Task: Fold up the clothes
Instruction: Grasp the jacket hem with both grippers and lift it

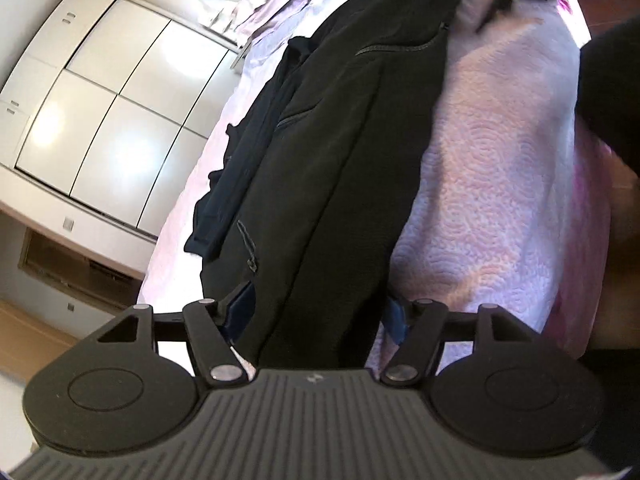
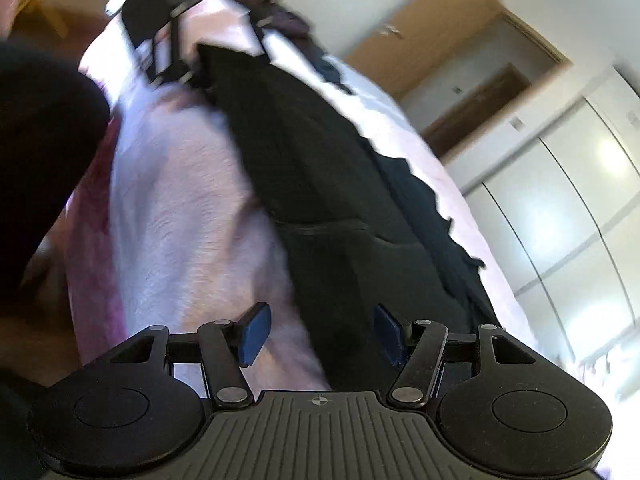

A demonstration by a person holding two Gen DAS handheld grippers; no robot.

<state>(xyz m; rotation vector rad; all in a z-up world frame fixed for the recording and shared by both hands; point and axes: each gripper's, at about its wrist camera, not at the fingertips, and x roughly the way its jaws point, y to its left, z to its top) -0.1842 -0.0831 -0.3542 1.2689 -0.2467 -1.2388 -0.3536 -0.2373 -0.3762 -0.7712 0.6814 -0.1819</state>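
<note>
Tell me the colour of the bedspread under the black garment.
Pale pink bedspread, quilted; clearest in the left wrist view.

Two claws (image 1: 316,312) (image 2: 320,332); one black garment (image 1: 332,160); one pink bedspread (image 1: 492,168).

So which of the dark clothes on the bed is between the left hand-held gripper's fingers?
The black garment, the wide one with pocket seams, not the navy piece lying crumpled beside it.

matt black cloth garment (image 1: 328,168), quilted bedspread (image 1: 488,168)
</note>
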